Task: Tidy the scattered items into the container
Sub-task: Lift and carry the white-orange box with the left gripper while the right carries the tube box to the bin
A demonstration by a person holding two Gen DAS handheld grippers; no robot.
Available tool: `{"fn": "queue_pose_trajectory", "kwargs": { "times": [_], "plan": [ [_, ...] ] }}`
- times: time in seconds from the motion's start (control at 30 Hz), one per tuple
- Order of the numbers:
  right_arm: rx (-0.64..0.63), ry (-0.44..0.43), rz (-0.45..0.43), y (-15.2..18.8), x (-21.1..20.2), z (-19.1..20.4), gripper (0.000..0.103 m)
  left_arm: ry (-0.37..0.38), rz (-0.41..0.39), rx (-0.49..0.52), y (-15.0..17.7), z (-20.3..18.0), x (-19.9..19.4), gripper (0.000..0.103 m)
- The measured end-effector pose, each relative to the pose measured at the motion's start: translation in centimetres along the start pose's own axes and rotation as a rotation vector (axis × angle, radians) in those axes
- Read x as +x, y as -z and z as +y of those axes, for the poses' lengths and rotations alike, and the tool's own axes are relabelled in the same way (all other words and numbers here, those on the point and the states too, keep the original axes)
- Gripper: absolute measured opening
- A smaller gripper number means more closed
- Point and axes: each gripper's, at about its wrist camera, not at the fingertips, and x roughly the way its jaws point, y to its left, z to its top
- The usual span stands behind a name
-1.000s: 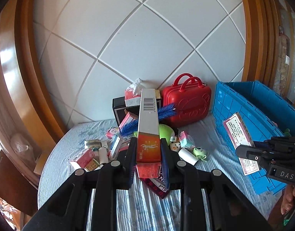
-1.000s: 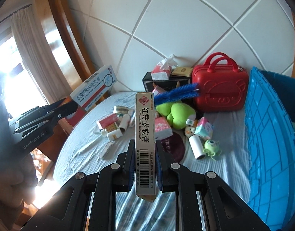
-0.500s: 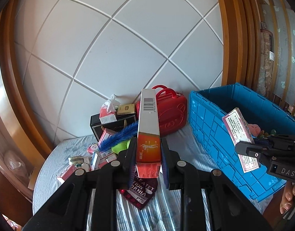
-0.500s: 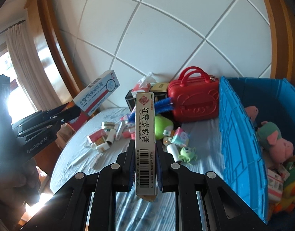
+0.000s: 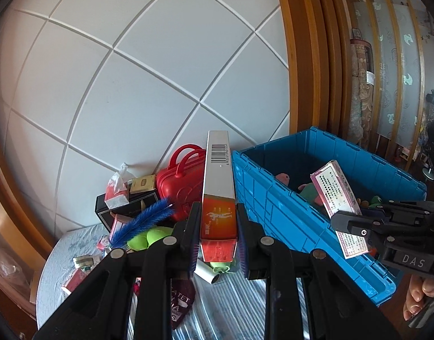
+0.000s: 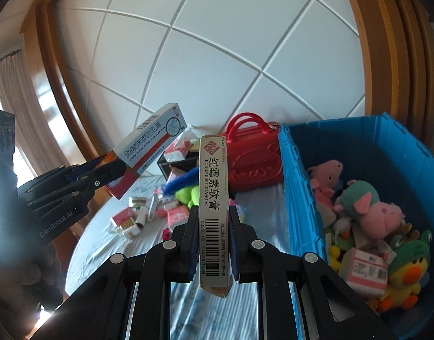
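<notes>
Your left gripper [image 5: 218, 231] is clamped on a long orange-and-white box [image 5: 217, 195], held above the cloth-covered table [image 6: 109, 243] beside the blue crate [image 5: 287, 218]. Your right gripper [image 6: 211, 243] is clamped on a narrow ointment box [image 6: 213, 198], raised just left of the crate's near wall. The crate sits at the table's right edge, holding plush toys [image 6: 378, 215]. Small boxes [image 6: 126, 221] lie scattered toward the table's far left edge.

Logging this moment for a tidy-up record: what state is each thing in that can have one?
Left tool: shut on orange-and-white box.
Right tool: shut on white ointment box.
Blue crate: open, partly filled with plush toys.
Red case: closed, upright on table.
Blue feather: lying on the clutter.
</notes>
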Motion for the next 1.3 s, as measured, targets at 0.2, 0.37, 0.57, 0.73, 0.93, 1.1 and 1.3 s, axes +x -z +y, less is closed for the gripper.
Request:
{"fn": "queue_pose_trajectory", "kwargs": {
  "times": [0.2, 0.37, 0.57, 0.73, 0.93, 1.1, 1.3],
  "plan": [
    [0.038, 0.043, -0.021, -0.5, -1.0, -2.9, 0.018, 0.057, -0.004, 0.024, -2.1, -3.3, 2.2, 0.022],
    [0.065, 0.077, -0.038, -0.9, -2.2, -5.1, 0.018, 0.103, -0.012, 0.059, -3.7, -6.3, 3.7, 0.022],
    [0.112, 0.128, -0.056, -0.8, -3.3, -8.4, 0.018, 0.143, -0.014, 0.088, -5.4, -9.3, 5.3, 0.022],
    [0.161, 0.169, -0.076, -0.8, -4.4, -11.3, 0.018, 0.172, 0.001, 0.113, -6.2, -11.4, 6.9, 0.022],
    [0.203, 0.217, -0.093, -0.8, -5.7, -14.3, 0.018, 0.204, 0.007, 0.143, -7.1, -14.0, 8.6, 0.022],
    [0.233, 0.253, -0.099, -0.7, -6.6, -16.3, 0.018, 0.235, 0.006, 0.165, -8.0, -16.1, 9.5, 0.022],
    [0.262, 0.292, -0.097, -0.3, -7.3, -18.4, 0.018, 0.273, 0.011, 0.185, -8.8, -18.5, 10.7, 0.022]
  ]
}}
